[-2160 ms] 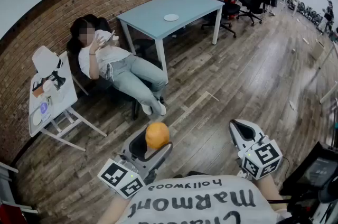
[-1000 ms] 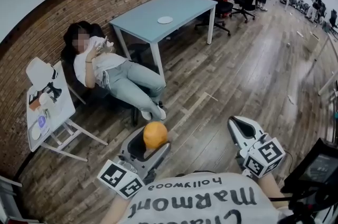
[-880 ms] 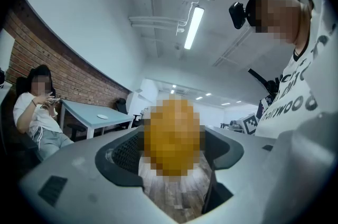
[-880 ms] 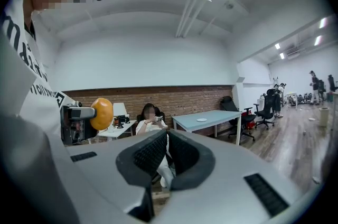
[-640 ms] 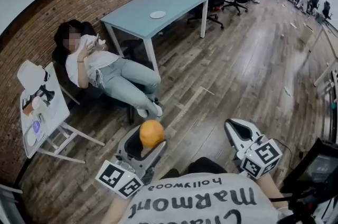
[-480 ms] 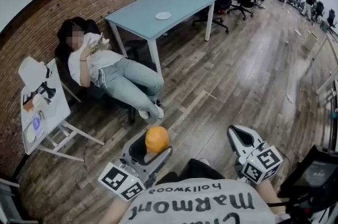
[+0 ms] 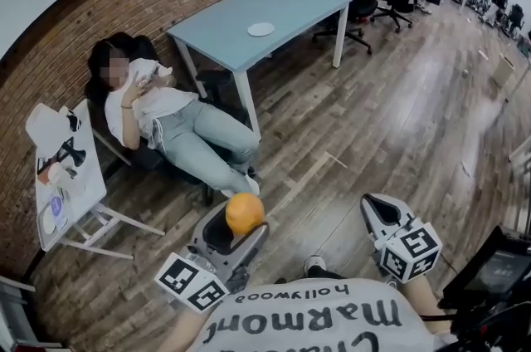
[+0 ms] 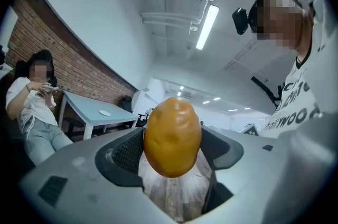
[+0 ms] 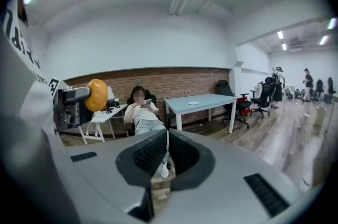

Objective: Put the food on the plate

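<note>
Left claw [image 7: 236, 231] clamps the orange food [image 7: 244, 213] at the lower centre of the head view.
Right claw [image 7: 380, 210], at lower right, is pressed together with nothing in it. The white plate [image 7: 260, 29] lies on the pale blue worktop [image 7: 290, 6] at upper centre, well apart from both.

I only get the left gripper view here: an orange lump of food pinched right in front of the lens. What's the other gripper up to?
Observer: The right gripper is empty, its jaws together. It is held beside the left gripper above the wooden floor.
Operator: Is that far plate free?
Observer: In the head view the plate looks bare, alone on the blue table.
Operator: Anything in between?
Observer: A seated person stretches their legs across the floor just ahead of the food.
</note>
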`<state>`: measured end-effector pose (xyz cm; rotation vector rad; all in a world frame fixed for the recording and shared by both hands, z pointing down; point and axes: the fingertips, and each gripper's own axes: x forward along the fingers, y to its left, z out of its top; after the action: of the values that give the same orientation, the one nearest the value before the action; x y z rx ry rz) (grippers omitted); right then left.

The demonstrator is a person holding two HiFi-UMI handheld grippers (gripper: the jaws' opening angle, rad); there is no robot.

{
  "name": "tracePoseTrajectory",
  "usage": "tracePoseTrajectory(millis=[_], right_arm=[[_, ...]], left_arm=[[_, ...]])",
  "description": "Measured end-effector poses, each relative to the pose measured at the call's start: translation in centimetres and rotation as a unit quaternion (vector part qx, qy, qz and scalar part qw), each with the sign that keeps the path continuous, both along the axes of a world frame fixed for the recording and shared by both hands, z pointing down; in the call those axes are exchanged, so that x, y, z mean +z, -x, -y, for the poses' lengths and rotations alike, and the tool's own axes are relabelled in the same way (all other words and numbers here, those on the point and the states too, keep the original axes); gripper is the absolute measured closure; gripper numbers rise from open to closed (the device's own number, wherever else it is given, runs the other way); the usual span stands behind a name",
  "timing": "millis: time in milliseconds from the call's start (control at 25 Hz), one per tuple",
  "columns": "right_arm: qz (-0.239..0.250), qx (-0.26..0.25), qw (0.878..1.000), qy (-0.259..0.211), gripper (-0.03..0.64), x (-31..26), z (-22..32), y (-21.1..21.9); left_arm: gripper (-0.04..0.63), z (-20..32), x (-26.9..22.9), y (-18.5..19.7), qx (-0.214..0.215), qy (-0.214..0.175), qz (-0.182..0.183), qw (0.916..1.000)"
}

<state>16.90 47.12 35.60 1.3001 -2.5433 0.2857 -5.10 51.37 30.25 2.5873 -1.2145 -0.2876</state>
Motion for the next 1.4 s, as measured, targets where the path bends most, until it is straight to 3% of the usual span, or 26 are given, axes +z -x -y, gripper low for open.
tracePoseTrajectory(millis=[160,320,520,760,960,1400], right_arm=[[0.084,0.000,0.996,0.035,0.604,0.0,3.8,-2.2],[0.113,-0.018,0.993,0.041,0.604,0.1,6.7,-3.9],[0.116,-0.031,0.992,0.035,0.604,0.8,9.1,-5.8],[0.140,-0.034,0.987,0.065,0.604,2.5,10.7,-6.9],[0.116,-0.045,0.990,0.071,0.604,3.7,10.6,-6.4],[0.090,-0.044,0.992,0.081,0.604,4.3,12.3,-6.1]], left_arm=[[0.267,3.0,0.2,-2.8,0.000,0.007,0.000,1.0000],[0.267,5.7,-0.1,-5.1,-0.010,0.001,0.005,0.9999],[0.267,7.4,0.5,-6.8,-0.020,0.006,0.018,0.9996],[0.267,8.1,1.8,-7.3,-0.046,0.034,0.010,0.9983],[0.267,8.3,2.6,-7.6,-0.051,0.043,0.006,0.9978],[0.267,10.1,2.8,-7.4,-0.037,0.018,0.026,0.9988]])
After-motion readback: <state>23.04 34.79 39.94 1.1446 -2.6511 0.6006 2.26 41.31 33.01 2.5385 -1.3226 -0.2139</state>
